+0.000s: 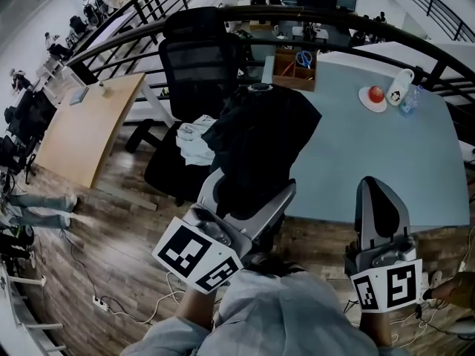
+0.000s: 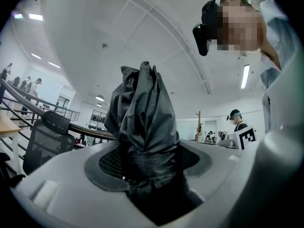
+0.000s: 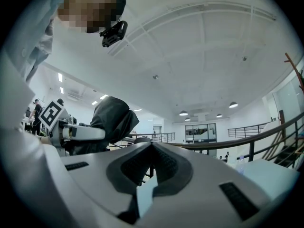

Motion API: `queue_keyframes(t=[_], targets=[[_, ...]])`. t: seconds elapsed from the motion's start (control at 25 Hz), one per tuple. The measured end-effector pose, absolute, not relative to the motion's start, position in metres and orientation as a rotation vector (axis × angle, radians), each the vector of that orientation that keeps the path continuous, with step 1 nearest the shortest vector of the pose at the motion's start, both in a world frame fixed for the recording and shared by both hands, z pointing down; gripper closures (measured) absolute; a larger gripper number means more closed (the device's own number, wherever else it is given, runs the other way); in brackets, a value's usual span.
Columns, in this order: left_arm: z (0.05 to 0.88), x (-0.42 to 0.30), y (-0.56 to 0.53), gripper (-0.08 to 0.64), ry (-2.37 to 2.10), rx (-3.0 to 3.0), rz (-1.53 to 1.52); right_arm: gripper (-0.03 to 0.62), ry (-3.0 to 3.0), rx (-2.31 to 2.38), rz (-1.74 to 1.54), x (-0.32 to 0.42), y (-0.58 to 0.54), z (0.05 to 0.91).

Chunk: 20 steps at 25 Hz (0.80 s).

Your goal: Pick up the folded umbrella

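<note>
- The left claw [image 1: 249,202] is clamped on the folded umbrella [image 1: 260,143], a crumpled bundle of black, slightly glossy fabric.
- The umbrella is held in the air over the near left corner of the pale blue bench [image 1: 349,162], with its bunched cloth sticking out past the grey textured pads [image 2: 192,158].
- The right claw [image 1: 380,191] is over the bench's near edge, its smooth white jaws pressed together with nothing between them.
- A black mesh office chair [image 1: 197,65] stands off the bench's left edge.

Umbrella [image 1: 256,150]: centre frame, in left tool [image 1: 251,202], before the chair [image 1: 197,65].
Right tool [image 1: 381,206]: lower right, at counter [image 1: 349,154] edge.
</note>
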<state>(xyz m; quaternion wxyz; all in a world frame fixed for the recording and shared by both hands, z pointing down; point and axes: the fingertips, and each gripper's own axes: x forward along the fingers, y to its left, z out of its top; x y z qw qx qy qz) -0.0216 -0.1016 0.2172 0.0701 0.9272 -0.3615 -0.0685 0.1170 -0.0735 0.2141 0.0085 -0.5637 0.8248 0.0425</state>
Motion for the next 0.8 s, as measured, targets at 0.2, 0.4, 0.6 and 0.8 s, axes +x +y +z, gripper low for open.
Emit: queue_keyframes(t=[0.2, 0.4, 0.6, 0.8], targets=[[0.217, -0.023, -0.099, 0.265, -1.086, 2.778, -0.21, 0.592, 2.578, -1.765, 0.132, 0.117, -0.07, 0.213], [0.218, -0.023, -0.096, 0.266, -1.088, 2.776, -0.213, 0.592, 2.578, -1.767, 0.13, 0.118, -0.066, 0.215], [0.217, -0.022, -0.092, 0.265, -1.08, 2.777, -0.212, 0.592, 2.582, -1.77, 0.116, 0.119, -0.063, 0.218], [0.213, -0.019, -0.092, 0.265, -1.064, 2.782, -0.217, 0.592, 2.585, -1.774, 0.108, 0.12, -0.064, 0.219]])
